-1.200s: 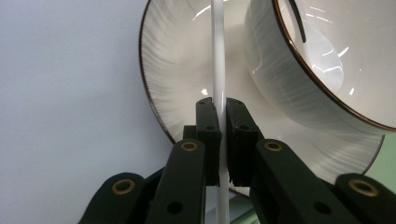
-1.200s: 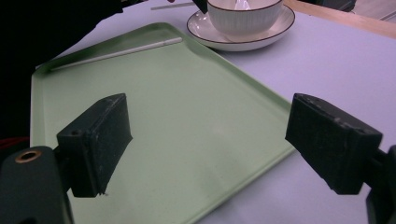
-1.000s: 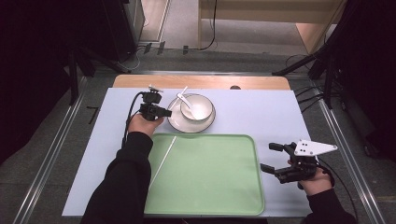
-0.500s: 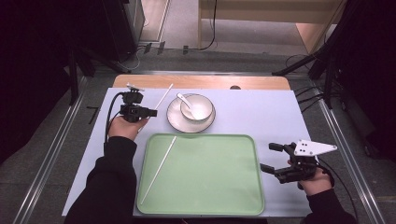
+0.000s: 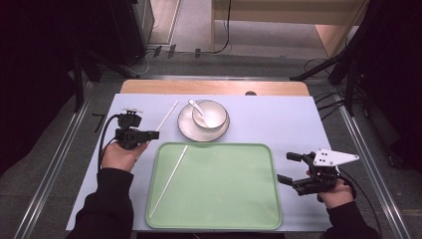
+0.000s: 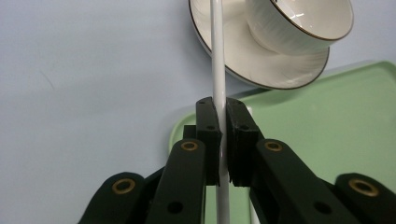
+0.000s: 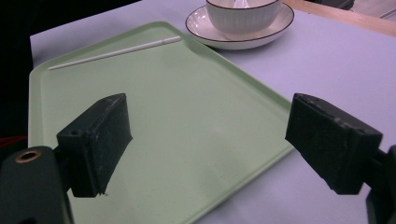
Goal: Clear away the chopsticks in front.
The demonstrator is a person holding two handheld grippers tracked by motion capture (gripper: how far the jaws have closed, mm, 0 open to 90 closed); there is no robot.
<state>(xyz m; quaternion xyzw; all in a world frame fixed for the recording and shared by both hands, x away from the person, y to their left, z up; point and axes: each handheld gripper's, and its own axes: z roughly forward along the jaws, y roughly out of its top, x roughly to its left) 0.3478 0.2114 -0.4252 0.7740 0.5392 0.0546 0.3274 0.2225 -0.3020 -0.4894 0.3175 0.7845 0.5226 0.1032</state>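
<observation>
Left of the pale green plastic tray (image 5: 224, 199), the left gripper (image 5: 149, 134) has its fingers clamped on a thin white chopstick (image 5: 166, 116), raised to join its mate (image 5: 169, 179) lying in the tray. Right of the tray, the right gripper (image 5: 291, 169) waits, fingers wide apart, empty.

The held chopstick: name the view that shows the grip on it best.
The left gripper view: the fingers clamp the chopstick close up. The high view shows it small, slanting from the left gripper toward the plate.
</observation>
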